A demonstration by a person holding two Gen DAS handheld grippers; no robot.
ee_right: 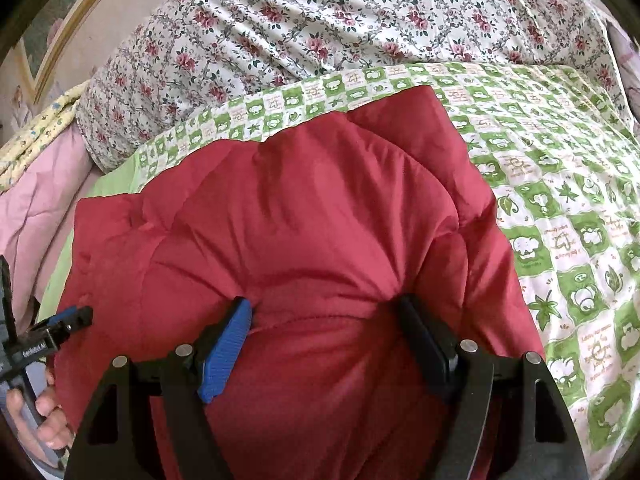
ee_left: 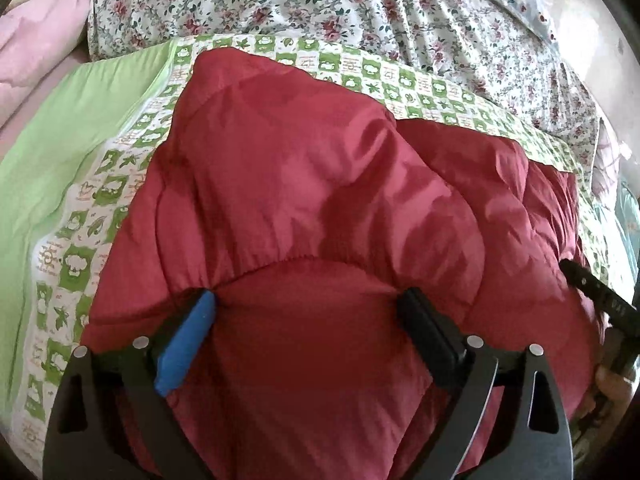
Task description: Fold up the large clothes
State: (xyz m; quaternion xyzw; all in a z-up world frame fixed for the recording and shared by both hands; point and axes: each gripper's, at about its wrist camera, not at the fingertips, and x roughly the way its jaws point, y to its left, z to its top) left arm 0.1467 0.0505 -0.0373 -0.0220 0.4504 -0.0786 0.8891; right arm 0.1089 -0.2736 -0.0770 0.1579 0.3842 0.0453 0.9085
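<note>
- Landmark: puffy dark-red quilted jacket [ee_left: 304, 184], lying bundled on a green-and-white checked bedsheet [ee_left: 100, 184] with small cartoon prints
- Beyond the jacket's far edge: a white cover with a red rose print [ee_left: 320, 0]
- Off the jacket's left side in the left wrist view: a plain light-green cloth [ee_left: 60, 132], with pink bedding [ee_left: 36, 52] further out
- Left gripper [ee_left: 310, 320]: jaws spread wide, the blue pad [ee_left: 188, 344] and the black pad [ee_left: 428, 336] pressed into the jacket's near fold with a broad bulge of fabric between them; whether they clamp it cannot be told
- Right gripper [ee_right: 326, 328]: jaws wide apart, both pads dug into the jacket's near fold, padding bulging between; grip cannot be told
- At the jacket's near left edge in the right wrist view: a hand [ee_right: 40, 420] holding the left gripper
</note>
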